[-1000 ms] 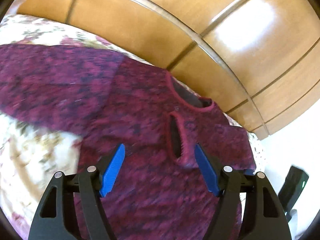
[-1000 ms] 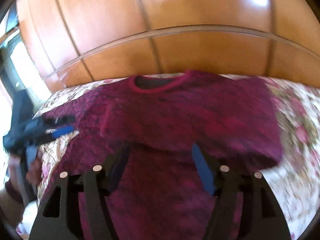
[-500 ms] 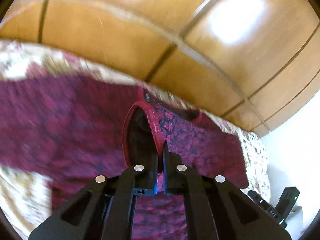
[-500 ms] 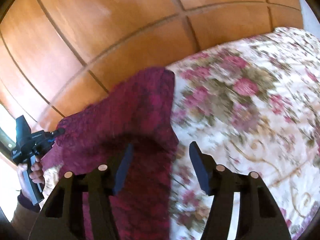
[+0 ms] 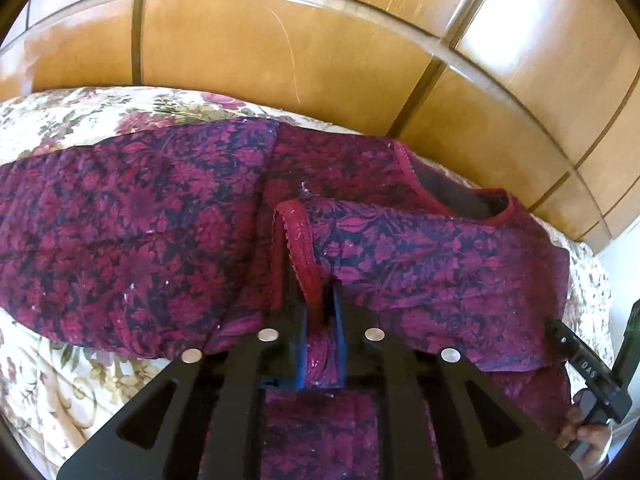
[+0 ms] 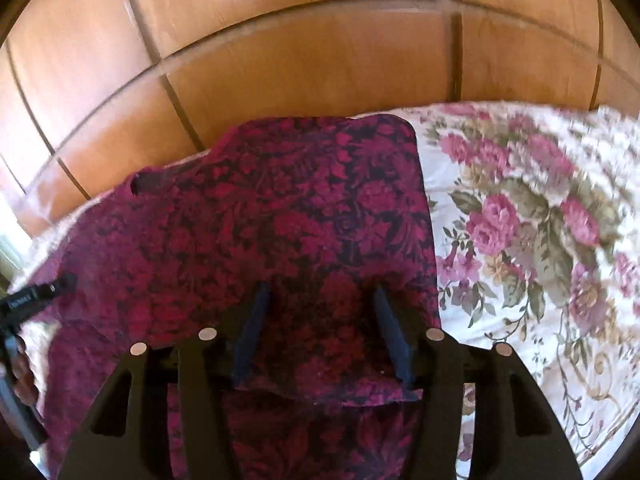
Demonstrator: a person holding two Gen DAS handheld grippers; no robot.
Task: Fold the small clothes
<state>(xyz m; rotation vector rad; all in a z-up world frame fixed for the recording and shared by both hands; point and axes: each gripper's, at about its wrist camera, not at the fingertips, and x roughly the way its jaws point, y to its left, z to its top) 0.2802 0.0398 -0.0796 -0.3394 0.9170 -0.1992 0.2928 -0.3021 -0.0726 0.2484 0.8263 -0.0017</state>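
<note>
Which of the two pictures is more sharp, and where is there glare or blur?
Left wrist view: sharp; the garment print reads clearly, with soft glare on the wooden panels at upper right. Right wrist view: some motion blur, strongest on the floral bedspread at right; a bright glare spot on the wood at top; strong fisheye curving in both.

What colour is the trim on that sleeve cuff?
Solid red on the cuff, against the top's magenta-and-navy floral; clearest in the left wrist view.
</note>
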